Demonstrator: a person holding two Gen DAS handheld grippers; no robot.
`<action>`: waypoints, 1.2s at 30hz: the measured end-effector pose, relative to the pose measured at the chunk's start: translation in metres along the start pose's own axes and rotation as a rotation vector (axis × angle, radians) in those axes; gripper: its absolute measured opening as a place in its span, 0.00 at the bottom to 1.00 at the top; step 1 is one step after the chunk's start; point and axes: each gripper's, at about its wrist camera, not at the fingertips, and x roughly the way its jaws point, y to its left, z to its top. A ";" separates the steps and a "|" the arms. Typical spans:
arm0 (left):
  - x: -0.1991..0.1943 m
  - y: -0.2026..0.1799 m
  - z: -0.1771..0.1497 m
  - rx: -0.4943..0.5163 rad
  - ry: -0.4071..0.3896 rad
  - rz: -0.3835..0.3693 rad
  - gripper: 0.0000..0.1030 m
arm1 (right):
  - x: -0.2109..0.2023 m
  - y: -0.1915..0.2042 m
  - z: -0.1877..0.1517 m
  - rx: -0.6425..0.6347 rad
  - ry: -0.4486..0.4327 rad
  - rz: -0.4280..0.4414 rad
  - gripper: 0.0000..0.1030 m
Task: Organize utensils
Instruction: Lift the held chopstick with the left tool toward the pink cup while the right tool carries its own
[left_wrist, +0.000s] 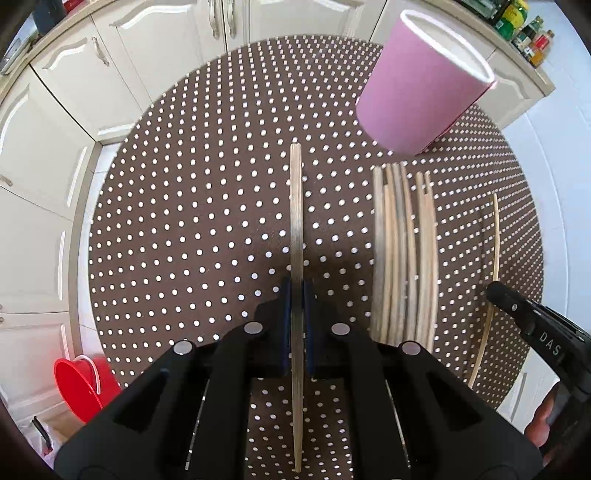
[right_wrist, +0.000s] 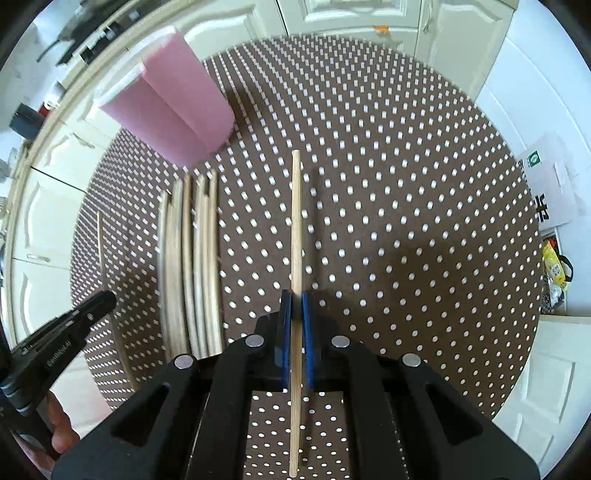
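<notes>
Left wrist view, left hand-held gripper (left_wrist: 297, 295) clamped on chopstick (left_wrist: 296, 206), long axis pointing away toward cabinets.

A red bucket (left_wrist: 83, 387) sits on the floor by white cabinets (left_wrist: 74, 74); bottles (left_wrist: 524, 29) crowd the counter.

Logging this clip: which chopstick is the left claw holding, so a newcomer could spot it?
On the round dotted table, left of the chopstick bundle below the pink cup. It is the lone stick pinched in the left claw, apart from the bundle.
</notes>
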 end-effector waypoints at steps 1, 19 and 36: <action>-0.005 -0.002 -0.001 -0.001 -0.010 -0.006 0.07 | -0.010 -0.004 0.000 -0.004 -0.013 0.005 0.05; -0.095 -0.003 -0.027 -0.057 -0.208 -0.021 0.06 | -0.097 0.012 0.006 -0.053 -0.315 0.150 0.05; -0.175 -0.026 0.007 -0.021 -0.402 -0.062 0.06 | -0.153 0.021 0.040 -0.038 -0.567 0.252 0.05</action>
